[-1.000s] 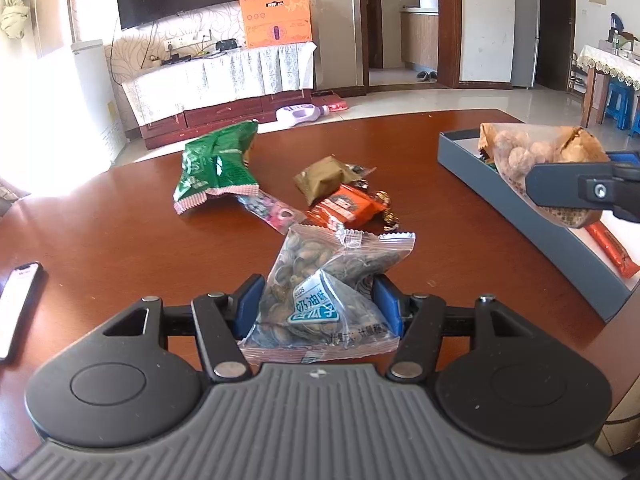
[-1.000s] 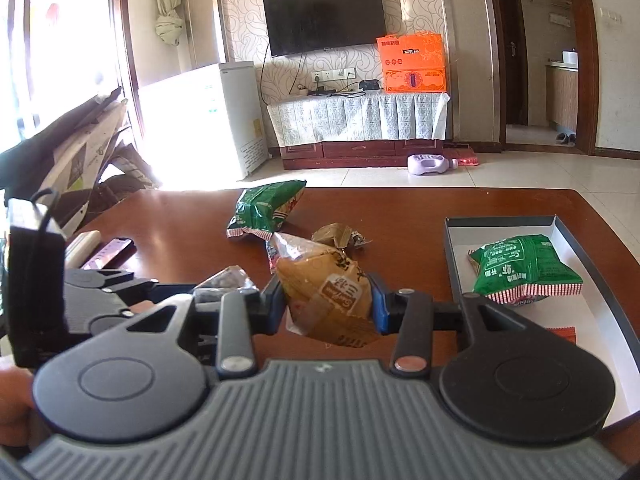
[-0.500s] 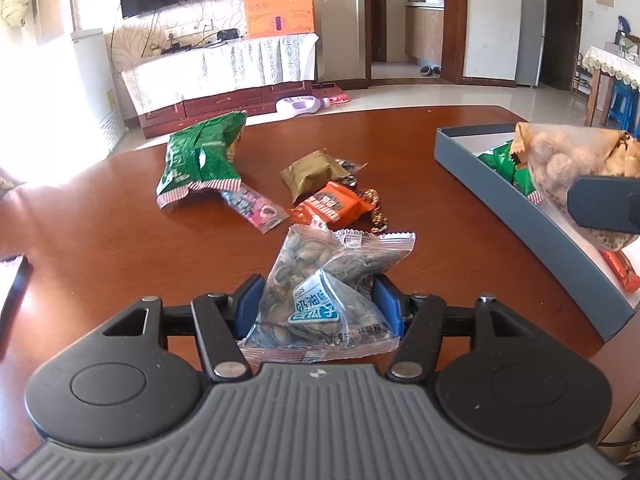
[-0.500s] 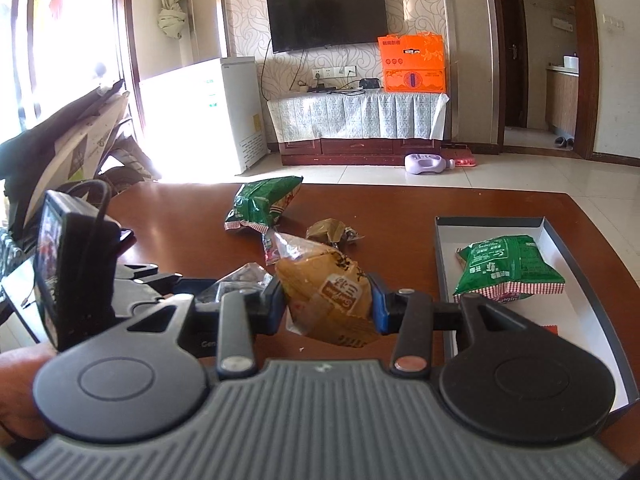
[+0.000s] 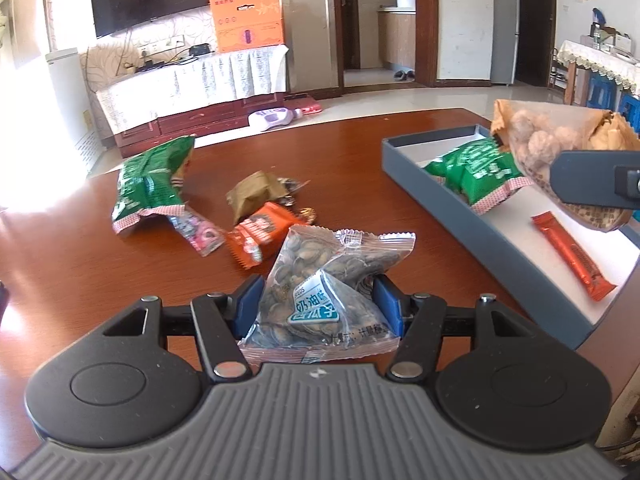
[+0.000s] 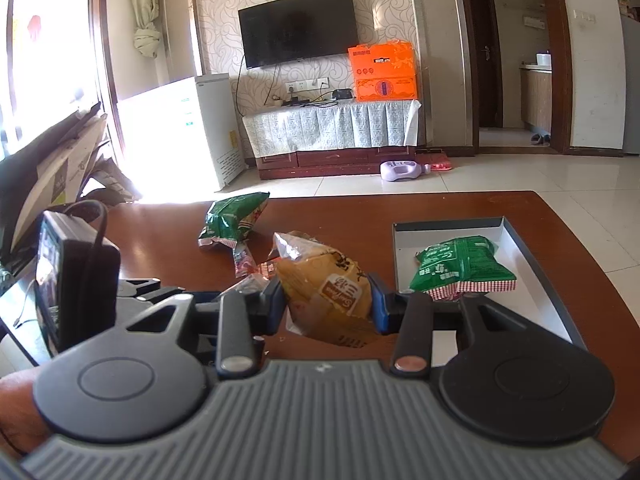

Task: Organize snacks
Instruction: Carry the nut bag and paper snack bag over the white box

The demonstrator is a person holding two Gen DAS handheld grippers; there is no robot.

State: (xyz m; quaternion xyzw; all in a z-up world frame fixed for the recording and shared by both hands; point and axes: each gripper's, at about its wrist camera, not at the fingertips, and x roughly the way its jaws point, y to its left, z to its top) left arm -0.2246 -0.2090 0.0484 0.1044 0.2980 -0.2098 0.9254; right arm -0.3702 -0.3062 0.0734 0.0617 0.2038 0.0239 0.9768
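My left gripper (image 5: 318, 300) is shut on a clear bag of sunflower seeds (image 5: 324, 280) and holds it above the brown table. My right gripper (image 6: 328, 300) is shut on a tan bag of round snacks (image 6: 324, 292); in the left wrist view that bag (image 5: 556, 140) hangs over the grey tray (image 5: 444, 196). The tray (image 6: 532, 264) holds a green bag (image 6: 460, 264) and an orange stick pack (image 5: 572, 256).
On the table lie a green bag (image 5: 152, 180), a pink packet (image 5: 198, 232), an olive packet (image 5: 256, 196) and an orange packet (image 5: 264, 232). The left gripper's body and a mounted screen (image 6: 72, 280) stand at the left of the right wrist view.
Both grippers have moved right toward the tray with their bags still held. The tan bag now hangs over the tray's inside.
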